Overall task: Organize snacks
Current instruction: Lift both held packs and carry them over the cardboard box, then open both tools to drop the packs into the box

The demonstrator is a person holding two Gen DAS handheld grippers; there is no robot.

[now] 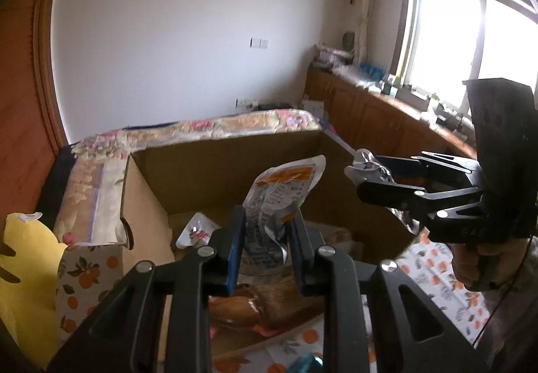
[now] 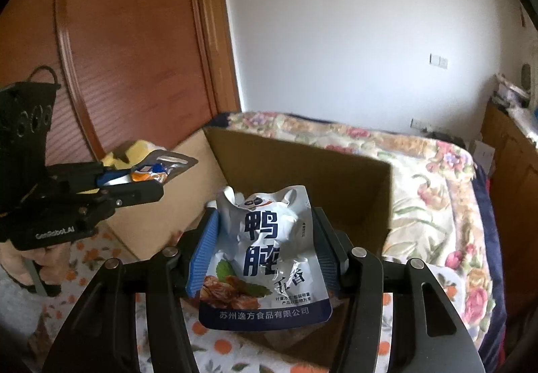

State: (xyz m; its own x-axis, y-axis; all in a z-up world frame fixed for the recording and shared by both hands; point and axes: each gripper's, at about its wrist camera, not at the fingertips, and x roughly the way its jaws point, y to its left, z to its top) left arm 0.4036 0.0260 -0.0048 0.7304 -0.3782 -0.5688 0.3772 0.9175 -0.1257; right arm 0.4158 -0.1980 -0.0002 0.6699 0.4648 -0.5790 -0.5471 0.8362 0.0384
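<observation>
Left wrist view, left gripper [image 1: 265, 232] jaws clamping orange pouch [image 1: 285, 184], right gripper [image 2: 265, 252] jaws gripping white pouch [image 2: 269, 255], seemingly over cardboard box [image 2: 296, 164].

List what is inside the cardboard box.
Inside the cardboard box: a small white packet and brownish wrapped snacks. The left gripper and its pouch hide the rest.

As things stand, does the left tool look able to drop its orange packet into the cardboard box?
Probably yes: the left tool holds the orange packet above the open cardboard box, with nothing between them.
</observation>
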